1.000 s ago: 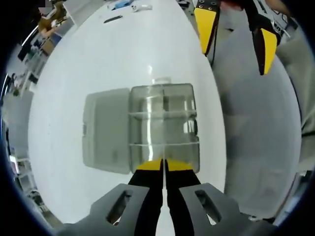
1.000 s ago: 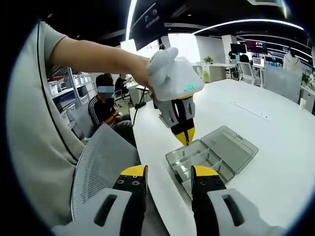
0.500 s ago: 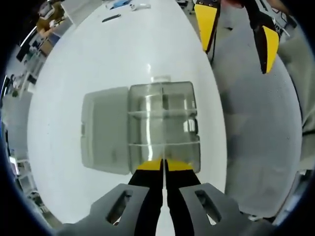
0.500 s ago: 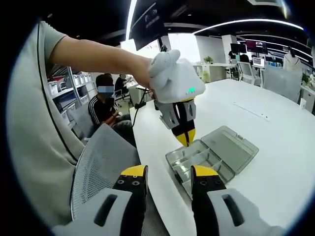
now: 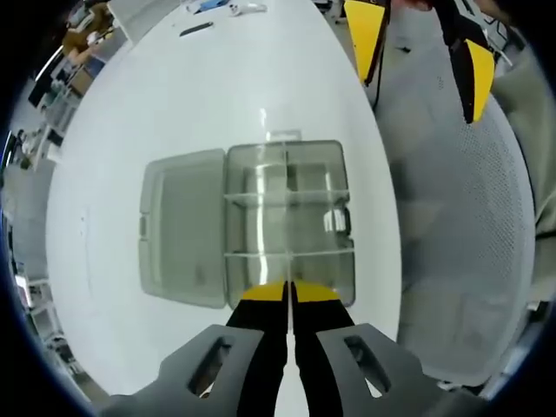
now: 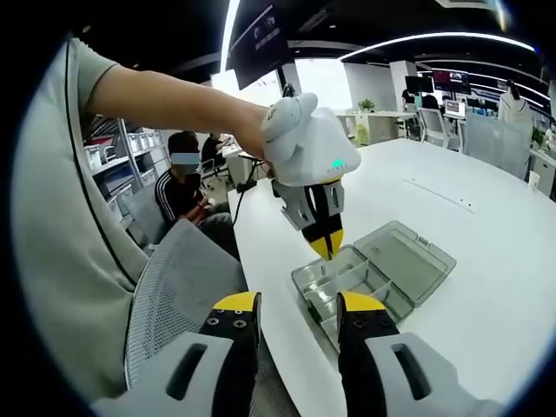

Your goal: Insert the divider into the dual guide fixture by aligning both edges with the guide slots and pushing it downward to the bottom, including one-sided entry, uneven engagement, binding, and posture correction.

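A clear plastic compartment box (image 5: 287, 221) lies on the white table (image 5: 217, 95), its lid (image 5: 182, 228) folded open to one side. Thin clear dividers cross the box. My left gripper (image 5: 288, 294) hangs straight above the box's near edge, yellow tips pressed together. Whether a thin clear divider sits between them I cannot tell. From the right gripper view the left gripper (image 6: 323, 249) points down just over the box (image 6: 347, 282). My right gripper (image 6: 297, 304) stands open and empty, off the table edge. It appears as two spread yellow fingers (image 5: 365, 43) in the left gripper view.
A grey mesh chair (image 5: 452, 234) stands beside the table edge, under the right gripper. The person's sleeve and bare arm (image 6: 165, 100) reach across. Another person sits behind (image 6: 187, 187). Small items lie at the table's far end (image 5: 213, 7).
The left gripper has drifted slightly over the box, which now sits a little fuller in its view. The right gripper stays open and in place.
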The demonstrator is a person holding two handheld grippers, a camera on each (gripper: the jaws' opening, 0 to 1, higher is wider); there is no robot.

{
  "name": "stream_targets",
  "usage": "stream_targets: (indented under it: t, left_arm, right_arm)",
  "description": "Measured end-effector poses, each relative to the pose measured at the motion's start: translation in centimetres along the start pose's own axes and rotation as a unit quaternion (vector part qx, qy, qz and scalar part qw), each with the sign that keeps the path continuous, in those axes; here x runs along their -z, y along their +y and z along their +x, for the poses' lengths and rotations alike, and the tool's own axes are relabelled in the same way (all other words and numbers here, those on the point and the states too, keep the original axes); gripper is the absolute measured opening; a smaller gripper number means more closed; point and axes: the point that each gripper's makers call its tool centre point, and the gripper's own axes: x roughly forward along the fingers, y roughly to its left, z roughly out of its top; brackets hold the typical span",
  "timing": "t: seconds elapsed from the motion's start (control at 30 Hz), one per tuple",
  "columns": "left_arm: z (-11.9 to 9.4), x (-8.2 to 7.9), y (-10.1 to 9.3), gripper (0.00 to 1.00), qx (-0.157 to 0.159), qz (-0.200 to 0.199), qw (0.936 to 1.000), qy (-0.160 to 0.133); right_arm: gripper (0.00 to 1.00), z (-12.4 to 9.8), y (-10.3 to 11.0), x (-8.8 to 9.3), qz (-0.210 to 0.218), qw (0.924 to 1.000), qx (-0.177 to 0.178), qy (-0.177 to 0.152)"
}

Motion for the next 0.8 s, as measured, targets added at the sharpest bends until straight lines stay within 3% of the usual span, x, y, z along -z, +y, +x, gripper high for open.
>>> stream_targets:
  t: [0.8]
  left_arm:
    - [-0.14,-0.09,0.0,0.0,0.008,-0.03,0.9995,0.005]
  right_arm:
    - [0.31,-0.1,-0.11,-0.11,0.002,1.0,0.002,-0.004]
